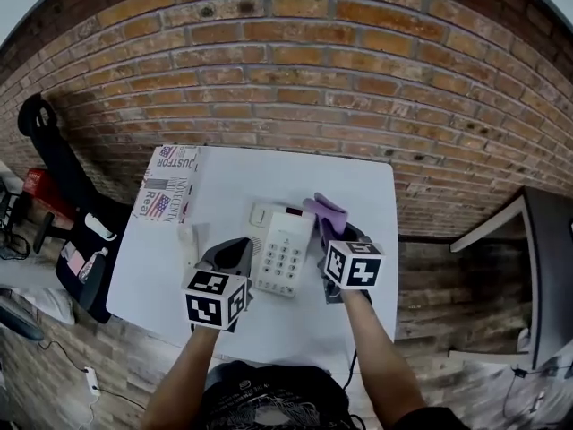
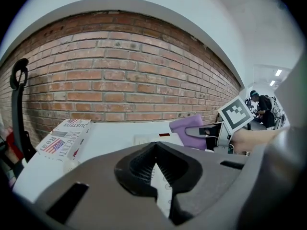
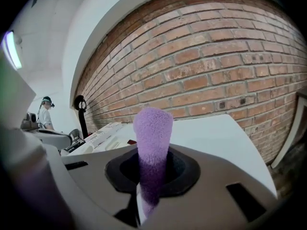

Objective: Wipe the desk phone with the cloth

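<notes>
Centrally on the white counter [image 1: 367,195] lies the one desk phone [image 1: 285,249], white, keypad up, with its far end pointing toward the brick wall [image 1: 295,88]. One purple cloth [image 1: 327,211] stands at the phone's upper right corner. The head view does not settle whether cloth and phone touch. The right tool [image 1: 331,229] is clamped on that cloth, and its own view shows the cloth [image 3: 152,128] rising as a folded roll from between the jaws. The left tool [image 1: 237,249] sits just beside the phone's left edge. Its jaws are together with nothing held, and through the narrow slit below them its view shows a strip of the keypad.

One printed cardboard box [image 1: 167,182] lies at the counter's far left corner, well apart from the phone. Bare counter runs behind the phone up to the wall and out to the right edge, and a narrower bare strip lies along the near edge. The right tool is nearer the right edge than the left tool is to the left edge.

Two forearms [image 1: 192,365] reach in from the near edge, one on each side of the phone, and both tools point toward the wall.
</notes>
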The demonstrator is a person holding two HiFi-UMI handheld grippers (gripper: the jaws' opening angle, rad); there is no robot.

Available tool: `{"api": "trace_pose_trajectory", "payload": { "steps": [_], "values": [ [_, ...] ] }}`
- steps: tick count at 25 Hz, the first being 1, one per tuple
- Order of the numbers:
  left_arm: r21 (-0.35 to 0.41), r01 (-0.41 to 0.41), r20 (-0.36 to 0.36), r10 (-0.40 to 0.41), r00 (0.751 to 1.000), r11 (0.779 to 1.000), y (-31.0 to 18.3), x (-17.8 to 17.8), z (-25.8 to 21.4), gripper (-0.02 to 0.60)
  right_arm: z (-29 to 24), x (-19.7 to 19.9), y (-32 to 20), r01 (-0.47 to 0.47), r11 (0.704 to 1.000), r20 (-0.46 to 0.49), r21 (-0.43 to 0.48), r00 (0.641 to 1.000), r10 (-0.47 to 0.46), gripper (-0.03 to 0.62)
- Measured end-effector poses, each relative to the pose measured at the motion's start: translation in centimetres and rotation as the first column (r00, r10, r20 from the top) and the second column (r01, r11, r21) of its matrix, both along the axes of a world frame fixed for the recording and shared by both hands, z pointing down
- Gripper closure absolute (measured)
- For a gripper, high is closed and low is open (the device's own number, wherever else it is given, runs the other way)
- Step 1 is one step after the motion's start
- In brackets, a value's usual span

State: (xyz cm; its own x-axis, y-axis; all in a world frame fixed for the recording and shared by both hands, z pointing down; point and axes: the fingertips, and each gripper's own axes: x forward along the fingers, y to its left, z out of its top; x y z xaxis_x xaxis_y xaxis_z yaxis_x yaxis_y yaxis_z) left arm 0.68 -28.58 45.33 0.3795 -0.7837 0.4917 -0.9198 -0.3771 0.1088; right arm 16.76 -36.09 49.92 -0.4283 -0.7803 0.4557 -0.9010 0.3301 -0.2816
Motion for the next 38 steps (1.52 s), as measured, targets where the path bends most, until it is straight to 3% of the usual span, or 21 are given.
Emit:
{"api": "trace_pose_trajectory", "payload": {
  "steps": [12,38],
  "values": [
    [-0.033,0.002,-0.033,-0.003,0.999,0.999,0.3,-1.7,1.9,0.575,0.9,-1.7,0.4,0.023,0.999,0.054,-0.034,0.998,-0.021,0.549],
    [-0.023,-0.224,-0.076,0.222,0.972,0.974,3.1,-5.0,1.6,0.575,2.1,-3.4,8.4,-0.172,0.980,0.041,-0.102,0.983,0.176,0.549]
  ]
}}
